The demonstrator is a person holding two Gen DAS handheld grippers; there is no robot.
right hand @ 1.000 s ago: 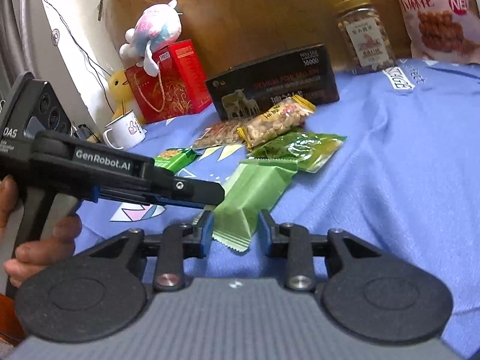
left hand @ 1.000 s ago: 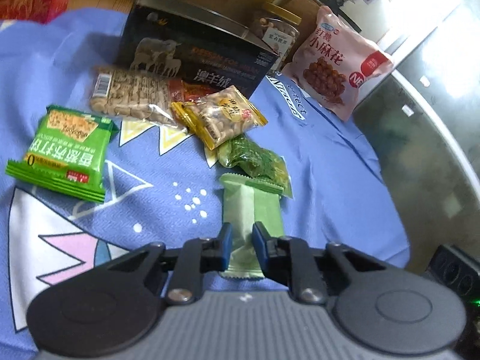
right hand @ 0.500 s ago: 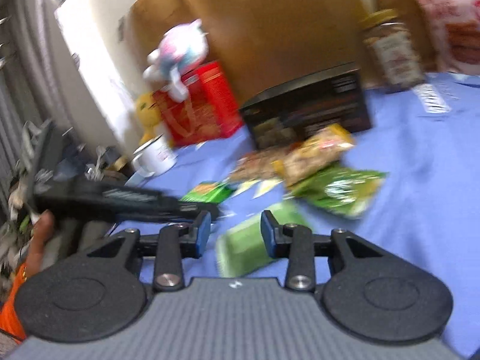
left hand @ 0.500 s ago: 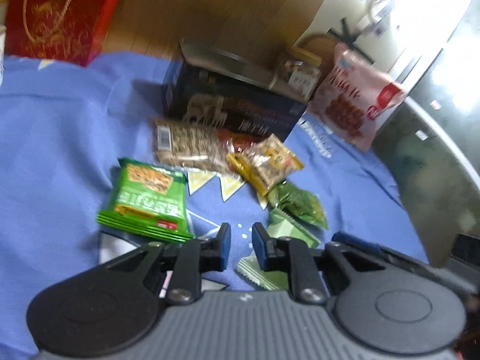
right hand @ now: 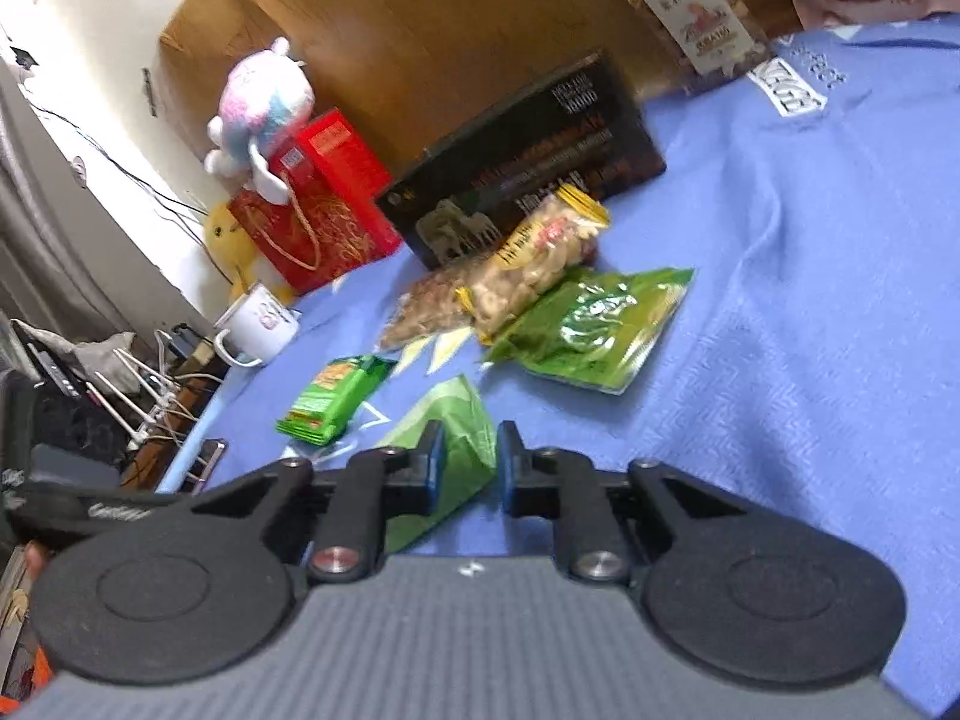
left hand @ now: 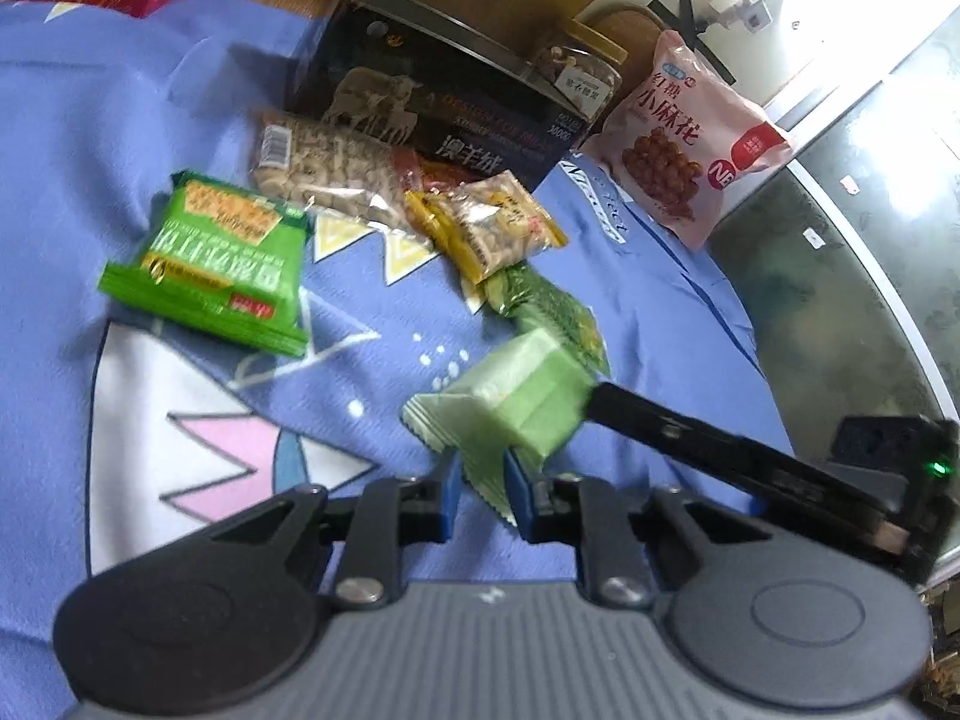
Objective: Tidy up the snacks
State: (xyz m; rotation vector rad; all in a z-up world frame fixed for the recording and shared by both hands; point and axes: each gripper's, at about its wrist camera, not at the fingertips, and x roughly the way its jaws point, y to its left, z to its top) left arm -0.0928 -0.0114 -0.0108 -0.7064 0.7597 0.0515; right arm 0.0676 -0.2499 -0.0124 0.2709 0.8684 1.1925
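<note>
R gripper [right hand: 465, 468]: fingers clamped on pale green wafer pack [left hand: 516, 402], gripping its far end; in L view the R tool comes in from the right and holds the pack tilted, lifted off the blue cloth [left hand: 180, 90]. In R view the pack [right hand: 444, 438] sits between the blue-padded fingers [right hand: 433, 465], body angled down-left.

L gripper [left hand: 483, 495]: fingers a little apart, straddling the near crimped end of the same pack; contact w/ pads — cannot tell, edge is blurred. Nothing held firmly as far as visible.

Other snacks on cloth, L view:
- green cracker pack [left hand: 210, 264], left, lying flat, well apart from the rest
- clear nut bag [left hand: 330, 168], just in front of black box [left hand: 432, 108]
- yellow peanut bag [left hand: 486, 228], overlapping the nut bag's right end
- dark green bag [left hand: 546, 306], just beyond the wafer pack, touching the peanut bag
- nut jar [left hand: 576, 78], upright behind box
- pink bag [left hand: 684, 138], leaning upright at far right, near the jar

R view, bkgd: red gift box [right hand: 318, 204] w/ plush toy [right hand: 261, 108] on top, white mug [right hand: 258, 324] near cloth edge, yellow plush [right hand: 231, 240] behind it.
</note>
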